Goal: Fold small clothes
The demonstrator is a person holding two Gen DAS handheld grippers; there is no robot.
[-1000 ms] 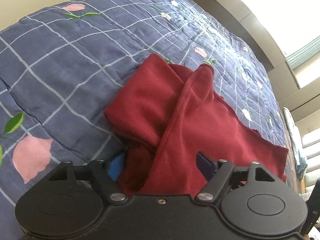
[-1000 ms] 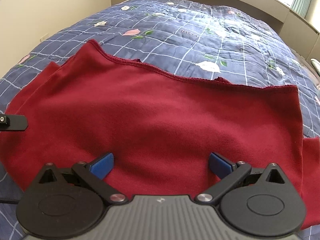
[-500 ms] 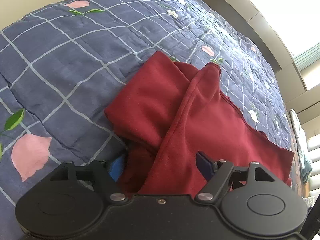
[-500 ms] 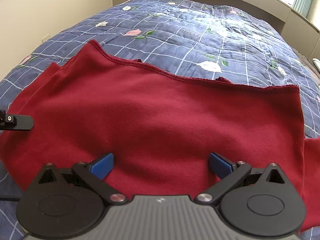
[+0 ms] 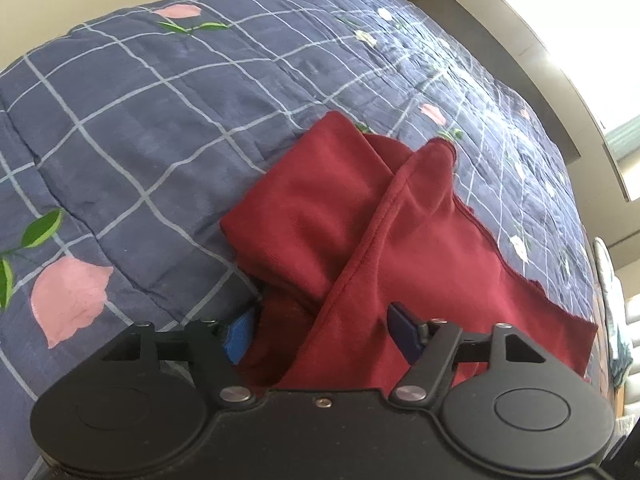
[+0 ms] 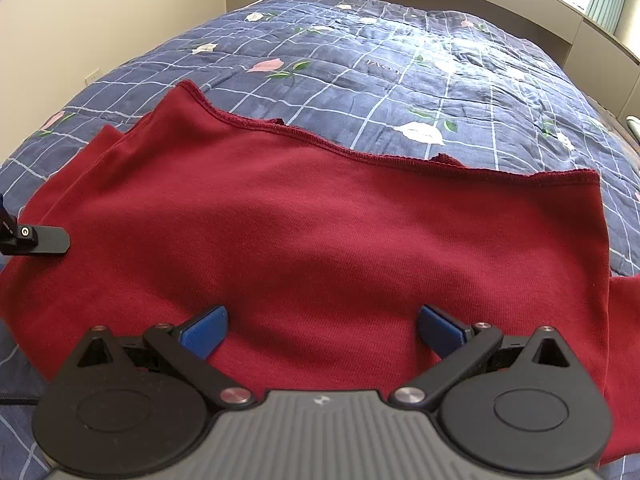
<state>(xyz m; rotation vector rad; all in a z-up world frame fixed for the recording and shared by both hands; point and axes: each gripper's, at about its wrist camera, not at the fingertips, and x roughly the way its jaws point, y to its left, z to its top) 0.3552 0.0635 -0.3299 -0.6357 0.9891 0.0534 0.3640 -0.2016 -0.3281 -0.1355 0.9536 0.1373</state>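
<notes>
A dark red garment (image 6: 320,240) lies spread on the bed, its hemmed edge (image 6: 360,156) toward the far side. In the left wrist view its left end (image 5: 340,208) is bunched into overlapping folds. My left gripper (image 5: 320,334) straddles that bunch; its jaws are closing with red cloth between the blue pads (image 5: 238,334), and a wide gap still shows. My right gripper (image 6: 322,334) stands open low over the garment's near middle, its pads (image 6: 204,336) wide apart and nothing pinched. A black part of the left gripper (image 6: 36,238) shows at the left edge of the right wrist view.
The garment rests on a navy quilt (image 5: 140,140) with a white grid and pink and white flowers. A beige wall (image 6: 100,20) runs along the left of the bed. A ledge under a bright window (image 6: 520,4) borders the far side.
The left gripper's pads have drawn a little closer around the bunched cloth, and its view has rolled slightly. The right gripper and the garment under it look the same.
</notes>
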